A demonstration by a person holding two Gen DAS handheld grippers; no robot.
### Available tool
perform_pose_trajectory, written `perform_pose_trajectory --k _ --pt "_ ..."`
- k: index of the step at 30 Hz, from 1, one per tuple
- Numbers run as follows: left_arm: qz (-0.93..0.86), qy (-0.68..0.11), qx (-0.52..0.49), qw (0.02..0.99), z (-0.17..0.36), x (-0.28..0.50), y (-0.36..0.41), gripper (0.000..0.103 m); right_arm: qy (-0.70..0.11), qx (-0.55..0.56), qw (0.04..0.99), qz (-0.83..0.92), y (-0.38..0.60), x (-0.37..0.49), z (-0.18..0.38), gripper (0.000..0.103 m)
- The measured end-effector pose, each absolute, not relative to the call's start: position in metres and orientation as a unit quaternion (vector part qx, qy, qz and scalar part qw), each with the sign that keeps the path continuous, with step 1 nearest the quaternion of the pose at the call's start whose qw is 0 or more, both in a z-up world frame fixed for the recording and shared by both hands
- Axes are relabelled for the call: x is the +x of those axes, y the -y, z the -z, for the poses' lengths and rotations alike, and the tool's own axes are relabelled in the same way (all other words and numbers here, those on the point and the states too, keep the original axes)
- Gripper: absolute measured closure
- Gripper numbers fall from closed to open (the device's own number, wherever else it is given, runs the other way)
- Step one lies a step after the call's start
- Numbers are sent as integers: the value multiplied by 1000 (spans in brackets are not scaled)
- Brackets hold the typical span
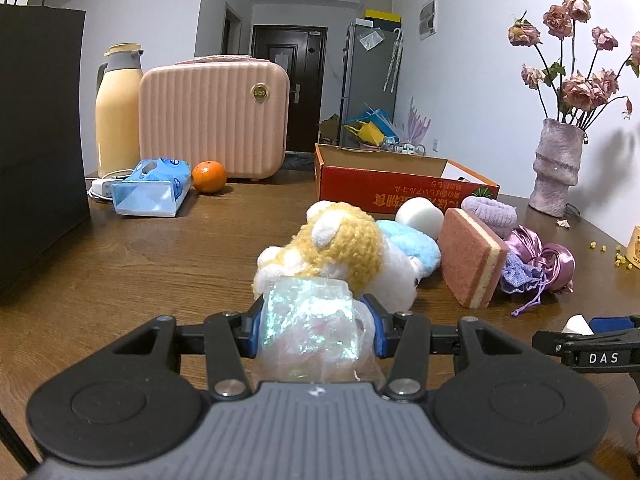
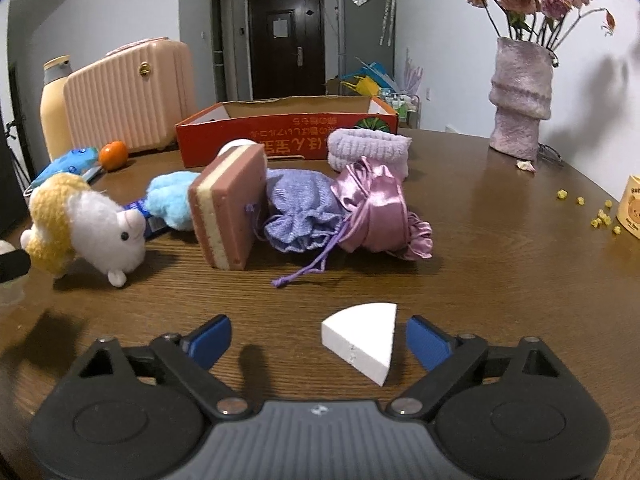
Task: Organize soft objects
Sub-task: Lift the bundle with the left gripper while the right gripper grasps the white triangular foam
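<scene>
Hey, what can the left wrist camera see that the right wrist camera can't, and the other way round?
Only the left wrist view shows the left gripper shut on a shiny plastic bag, and a black bag at the left edge. Only the right wrist view shows the right gripper open around a white foam wedge, neither of the fingers touching it. Both show the plush sheep, pink sponge, red box and vase.

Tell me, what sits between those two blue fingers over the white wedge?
In the right wrist view the right gripper stands open around the white foam wedge, untouched on bare table.
</scene>
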State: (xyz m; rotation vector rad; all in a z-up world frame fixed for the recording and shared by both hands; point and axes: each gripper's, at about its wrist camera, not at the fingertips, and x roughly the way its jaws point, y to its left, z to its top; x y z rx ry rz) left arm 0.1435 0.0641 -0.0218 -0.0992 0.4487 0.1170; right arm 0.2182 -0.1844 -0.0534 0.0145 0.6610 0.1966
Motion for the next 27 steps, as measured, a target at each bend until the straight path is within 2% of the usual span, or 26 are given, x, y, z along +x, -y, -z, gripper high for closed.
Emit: perform_pose_trajectory --k 2,11,15,27 --pt "-57 -223 -48 972 22 144 -64 54 -329 13 940 -92 187 220 55 18" --pt "-54 -223 -47 972 23 144 -63 54 -328 14 942 -75 190 224 58 49" --pt "-54 -223 -47 972 23 144 -63 54 -323 15 943 -75 190 224 58 69" --pt "-52 -220 -49 973 23 143 -61 54 -309 21 946 -96 190 220 55 73"
